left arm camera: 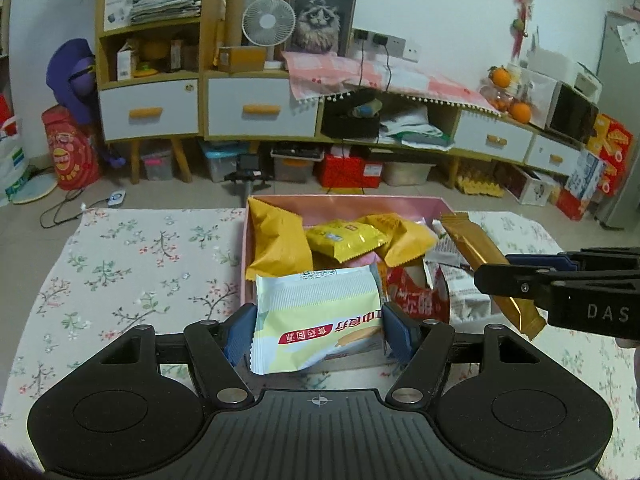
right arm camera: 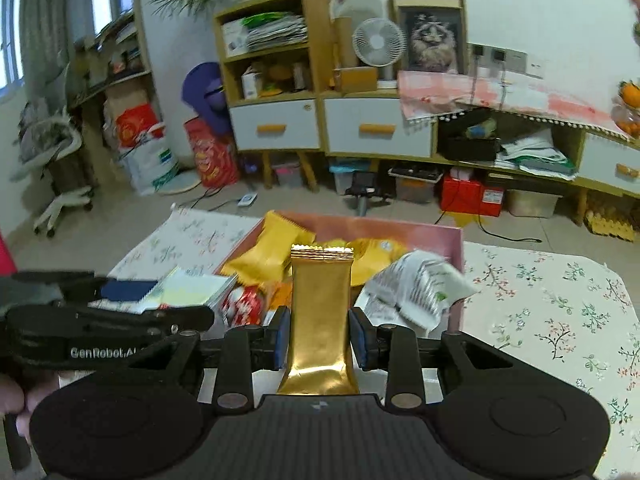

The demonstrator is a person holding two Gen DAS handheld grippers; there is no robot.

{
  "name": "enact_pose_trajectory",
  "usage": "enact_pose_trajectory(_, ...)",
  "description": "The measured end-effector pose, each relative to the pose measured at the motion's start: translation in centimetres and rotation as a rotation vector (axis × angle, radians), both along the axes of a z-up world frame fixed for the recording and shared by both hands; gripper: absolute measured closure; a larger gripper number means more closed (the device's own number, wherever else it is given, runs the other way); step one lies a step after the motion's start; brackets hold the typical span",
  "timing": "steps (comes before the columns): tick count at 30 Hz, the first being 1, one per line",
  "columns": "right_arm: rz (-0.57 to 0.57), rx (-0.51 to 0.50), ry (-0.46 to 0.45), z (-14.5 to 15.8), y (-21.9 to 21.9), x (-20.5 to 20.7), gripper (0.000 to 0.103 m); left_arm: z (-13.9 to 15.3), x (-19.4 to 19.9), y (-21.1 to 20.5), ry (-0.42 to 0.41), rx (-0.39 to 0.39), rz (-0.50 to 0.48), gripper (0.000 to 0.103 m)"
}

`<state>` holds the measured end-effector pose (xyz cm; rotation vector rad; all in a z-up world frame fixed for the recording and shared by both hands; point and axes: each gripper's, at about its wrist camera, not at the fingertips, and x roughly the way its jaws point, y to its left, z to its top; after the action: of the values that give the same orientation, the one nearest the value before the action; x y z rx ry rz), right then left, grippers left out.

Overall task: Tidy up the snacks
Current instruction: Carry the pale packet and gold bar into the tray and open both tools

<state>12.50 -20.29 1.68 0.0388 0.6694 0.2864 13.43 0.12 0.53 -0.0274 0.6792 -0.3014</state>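
Observation:
A pink box (left arm camera: 245,248) on the flowered tablecloth holds several snack packets, mostly yellow ones (left arm camera: 344,240), a red one (left arm camera: 416,296) and a grey-white one (right arm camera: 416,288). My left gripper (left arm camera: 318,330) is shut on a pale green and white snack packet (left arm camera: 316,312), held over the box's near edge. My right gripper (right arm camera: 319,338) is shut on a long gold snack bar (right arm camera: 320,312), held upright over the box (right arm camera: 456,248). The right gripper and bar (left arm camera: 476,252) also show in the left wrist view, at the right.
The flowered tablecloth (left arm camera: 140,272) spreads left and right of the box (right arm camera: 552,312). Beyond the table stand a low cabinet with drawers (left arm camera: 260,108), fans, storage bins on the floor and cables.

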Motion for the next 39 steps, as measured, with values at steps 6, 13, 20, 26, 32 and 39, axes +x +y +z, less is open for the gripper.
enact_pose_trajectory(6,-0.075,0.030,0.007,-0.8,-0.7,1.1,0.103,-0.4,1.5,-1.3,-0.004,-0.034,0.034,0.036)
enact_pose_trajectory(13,-0.120,0.104,-0.002,-1.2,-1.6,2.1,0.103,-1.5,2.9,-3.0,-0.029,-0.045,0.050,0.036)
enact_pose_trajectory(20,-0.140,0.128,-0.007,-2.0,-1.8,3.0,0.103,-3.3,4.0,-3.5,-0.032,-0.064,0.071,0.036)
enact_pose_trajectory(26,-0.131,0.142,-0.006,-2.1,-2.0,3.3,0.083,-3.7,4.1,-4.0,-0.038,-0.039,0.062,0.021)
enact_pose_trajectory(32,-0.154,0.137,-0.012,-1.7,-2.8,3.0,0.067,-3.5,3.6,-4.0,-0.019,-0.031,0.054,0.009)
enact_pose_trajectory(39,-0.175,0.013,-0.022,-0.4,-3.2,1.3,0.056,-2.1,1.8,-3.1,0.022,-0.031,0.076,0.003)
